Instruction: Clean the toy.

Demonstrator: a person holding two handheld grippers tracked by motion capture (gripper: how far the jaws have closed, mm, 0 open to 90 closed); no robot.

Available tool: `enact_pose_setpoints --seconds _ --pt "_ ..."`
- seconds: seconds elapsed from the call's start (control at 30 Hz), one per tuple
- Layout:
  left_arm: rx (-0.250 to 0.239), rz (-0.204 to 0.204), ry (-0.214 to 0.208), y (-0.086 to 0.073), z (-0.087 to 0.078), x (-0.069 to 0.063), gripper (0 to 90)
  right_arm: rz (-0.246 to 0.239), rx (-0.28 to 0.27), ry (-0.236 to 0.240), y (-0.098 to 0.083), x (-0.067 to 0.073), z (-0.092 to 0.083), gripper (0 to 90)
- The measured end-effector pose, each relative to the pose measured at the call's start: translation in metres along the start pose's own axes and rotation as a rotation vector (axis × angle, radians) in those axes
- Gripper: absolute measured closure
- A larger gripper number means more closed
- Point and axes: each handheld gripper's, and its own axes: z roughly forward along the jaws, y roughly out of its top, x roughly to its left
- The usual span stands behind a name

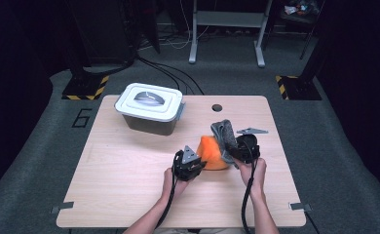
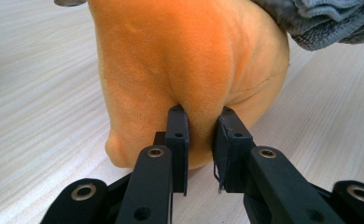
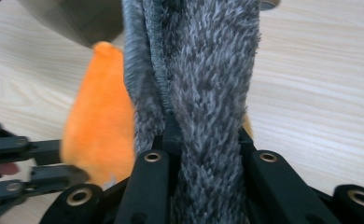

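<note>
An orange cloth (image 1: 211, 152) stands bunched on the wooden table (image 1: 129, 175), just right of centre. My left gripper (image 1: 194, 165) is shut on the near fold of that orange cloth (image 2: 185, 70), the pads pinching a ridge of fabric. A grey fuzzy cloth (image 1: 225, 132) rises beside it and drapes against its right side. My right gripper (image 1: 237, 152) is shut on this grey cloth (image 3: 203, 93), which runs up between the jaws. In the right gripper view the orange cloth (image 3: 98, 126) lies to the left, with the left gripper (image 3: 54, 163) reaching it.
A white lidded bin (image 1: 150, 108) with a grey handle sits at the table's back left. A round hole (image 1: 217, 107) lies near the far edge. Bare wood spreads along the left and front of the table.
</note>
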Motion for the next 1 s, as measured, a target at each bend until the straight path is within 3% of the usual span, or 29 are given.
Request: enact_pose_setpoints --seconds 0.2,0.6,0.77,0.87,1.0 --pt "-0.001 0.001 0.002 0.000 0.000 0.000 76.8 0.059 0.013 -0.014 -0.009 -0.016 0.004 75.5" --pt "-0.002 -0.001 0.003 0.000 0.000 0.000 76.8 0.126 0.084 -0.069 -0.025 -0.038 0.022 75.5" --pt "0.000 -0.003 0.000 0.000 0.000 0.000 76.9 0.175 0.178 -0.074 -0.037 -0.048 0.041 75.3" --pt "0.003 -0.002 0.001 0.000 0.000 0.001 76.9 0.197 0.195 -0.072 -0.041 -0.046 0.046 75.3" --pt "0.000 -0.007 -0.004 -0.001 -0.001 0.003 76.8 0.163 0.169 -0.085 -0.038 -0.047 0.039 75.0"
